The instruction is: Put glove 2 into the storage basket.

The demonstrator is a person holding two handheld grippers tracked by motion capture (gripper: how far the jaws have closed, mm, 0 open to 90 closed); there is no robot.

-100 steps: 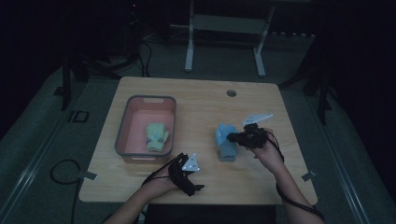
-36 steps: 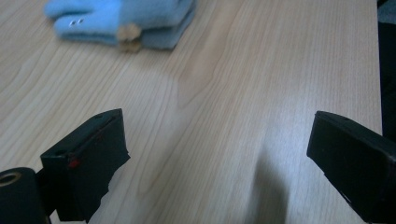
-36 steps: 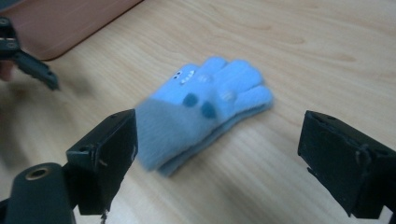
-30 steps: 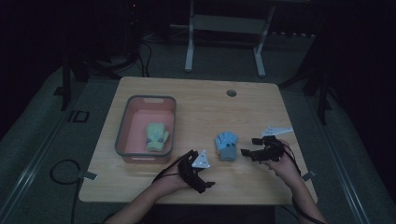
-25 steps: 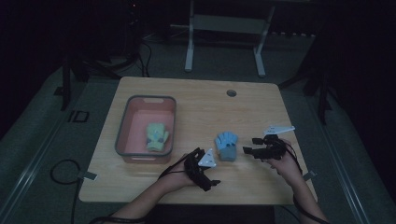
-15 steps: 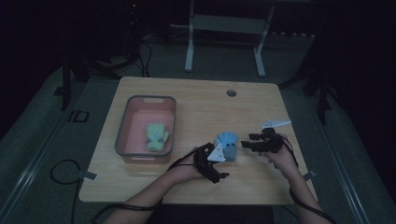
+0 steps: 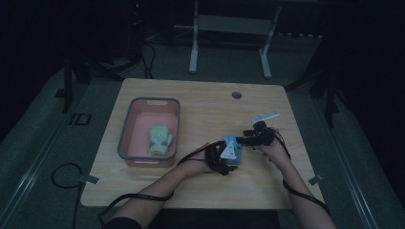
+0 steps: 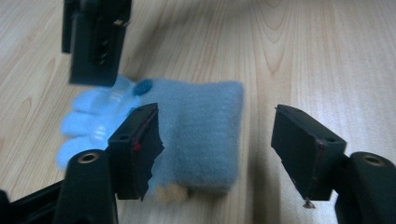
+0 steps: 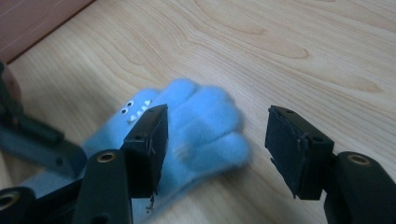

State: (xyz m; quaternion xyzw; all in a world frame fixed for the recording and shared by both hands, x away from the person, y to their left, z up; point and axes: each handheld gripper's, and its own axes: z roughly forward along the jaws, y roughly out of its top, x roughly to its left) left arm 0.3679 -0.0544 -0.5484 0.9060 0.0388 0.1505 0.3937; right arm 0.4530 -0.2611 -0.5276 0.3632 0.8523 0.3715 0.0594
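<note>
A light blue fuzzy glove (image 7: 232, 143) lies flat on the wooden table (image 7: 205, 105), between both hands. My left gripper (image 8: 219, 144) stands open at the cuff end of the blue glove (image 8: 201, 126), jaws wide on either side of it. My right gripper (image 9: 217, 140) is open over the finger end of the blue glove (image 9: 205, 126), which has a small face with white teeth. The right gripper's jaw (image 8: 95, 39) shows at the far end in the left gripper view. A green glove (image 7: 160, 138) lies inside the pink bin (image 7: 138, 157).
The pink bin stands left of centre on the table. A round hole (image 7: 236, 95) sits near the table's far edge. A cable (image 7: 143, 196) trails off the front edge. A metal stand (image 7: 229, 28) rises beyond the table.
My left gripper has moved right up to the blue glove's cuff. My right gripper has moved left, back over its fingers. The glove stays on the table.
</note>
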